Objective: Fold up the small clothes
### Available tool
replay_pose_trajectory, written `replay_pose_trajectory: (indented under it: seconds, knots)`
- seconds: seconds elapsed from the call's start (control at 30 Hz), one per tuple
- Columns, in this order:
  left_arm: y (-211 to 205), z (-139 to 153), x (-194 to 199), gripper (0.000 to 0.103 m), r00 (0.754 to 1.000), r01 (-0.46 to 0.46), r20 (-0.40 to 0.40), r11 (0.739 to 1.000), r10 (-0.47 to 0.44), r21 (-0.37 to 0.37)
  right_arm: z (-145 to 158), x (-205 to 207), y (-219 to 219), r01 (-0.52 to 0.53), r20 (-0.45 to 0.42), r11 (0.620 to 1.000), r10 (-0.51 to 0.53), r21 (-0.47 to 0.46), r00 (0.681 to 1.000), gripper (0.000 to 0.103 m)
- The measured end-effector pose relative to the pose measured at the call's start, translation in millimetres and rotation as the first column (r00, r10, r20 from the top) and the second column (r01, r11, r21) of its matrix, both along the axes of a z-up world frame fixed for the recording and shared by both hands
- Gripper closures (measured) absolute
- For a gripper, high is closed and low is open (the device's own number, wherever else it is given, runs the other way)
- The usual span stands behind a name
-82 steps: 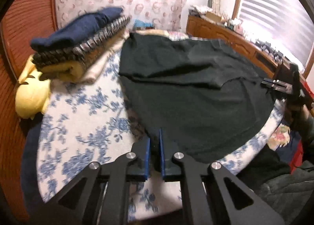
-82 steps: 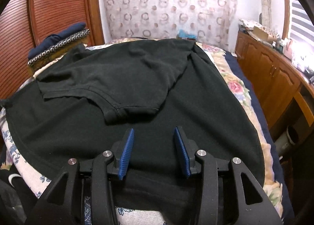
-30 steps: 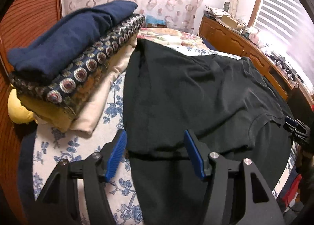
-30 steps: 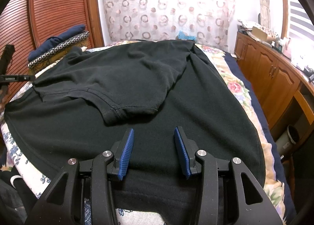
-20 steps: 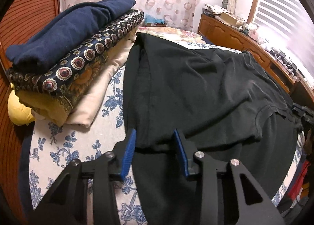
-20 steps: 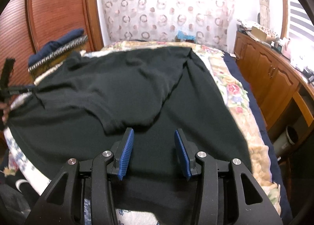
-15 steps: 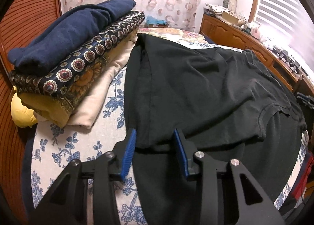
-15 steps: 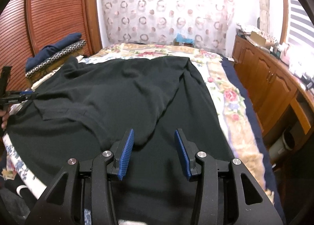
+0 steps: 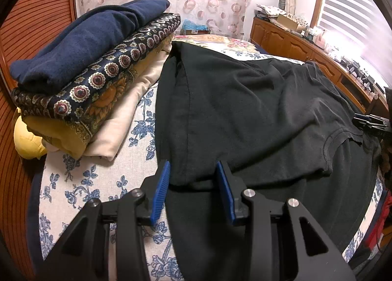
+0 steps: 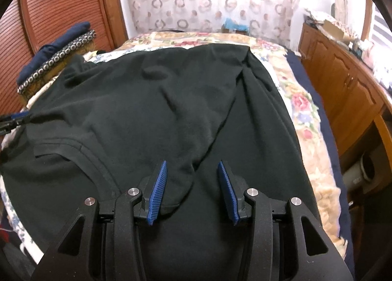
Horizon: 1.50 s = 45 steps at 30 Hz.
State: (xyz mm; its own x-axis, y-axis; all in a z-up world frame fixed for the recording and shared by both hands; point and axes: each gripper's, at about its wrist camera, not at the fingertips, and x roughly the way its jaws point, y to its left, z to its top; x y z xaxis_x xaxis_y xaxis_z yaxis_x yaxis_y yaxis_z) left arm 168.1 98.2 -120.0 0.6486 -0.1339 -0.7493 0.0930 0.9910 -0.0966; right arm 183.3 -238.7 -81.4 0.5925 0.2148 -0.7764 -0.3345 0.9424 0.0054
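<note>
A black t-shirt (image 9: 245,109) lies spread on the bed, its upper part folded down over the lower part. My left gripper (image 9: 193,183) is open, its blue pads astride the left corner of the folded edge. My right gripper (image 10: 192,185) is open, its pads astride the shirt (image 10: 171,99) at the right corner of the fold, near the neckline. The right gripper's tip shows at the right edge of the left wrist view (image 9: 370,121); the left gripper's tip shows at the left edge of the right wrist view (image 10: 14,119).
A stack of folded clothes (image 9: 93,65) sits on the floral bedspread (image 9: 98,178) left of the shirt, with a yellow cushion (image 9: 27,139) beside it. A wooden cabinet (image 10: 343,80) runs along the right side of the bed. A wooden slatted wall (image 10: 56,1) is on the left.
My left gripper narrowed its jaws from wide open and settled around the left fold corner. My right gripper moved forward over the shirt to the fold's right corner.
</note>
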Motion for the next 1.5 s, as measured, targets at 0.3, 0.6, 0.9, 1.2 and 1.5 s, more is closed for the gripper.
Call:
replay_pose_trajectory:
  seconds: [0.3,0.6,0.9,1.2,1.5]
  knots:
    - [-8.7,15.9,0.5,0.086,0.999,0.03,0.031,0.998,-0.031,0.048,-1.1,0.9,-3.6,-0.001,-0.002,1.0,0.001,0.003,1.0,0.059]
    - [-3.0,2.3,13.3,0.084,0.999,0.019,-0.04,0.997,-0.015,0.078,-1.6,0.7,-3.0,-0.001,0.0,1.0,0.001,0.001,1.0,0.059]
    - [-16.6,17.5,4.8,0.101,0.998,0.052,0.02,0.992,-0.055,0.118,-0.4,-0.1,0.1,-0.022,0.005,1.0,0.022,0.001,1.0,0.09]
    - [-17.6,71.0,-11.7,0.101,0.986,0.061,0.152,0.997,-0.066,0.042,31.7,-11.7,8.9,-0.066,0.114,0.998,0.065,0.006,0.991,0.102]
    - [-21.7,104.3,-58.4,0.101,0.964,0.088,0.254,0.996,-0.08,-0.019,82.4,-31.7,-18.3,-0.038,0.218,0.998,0.025,0.055,0.976,0.103]
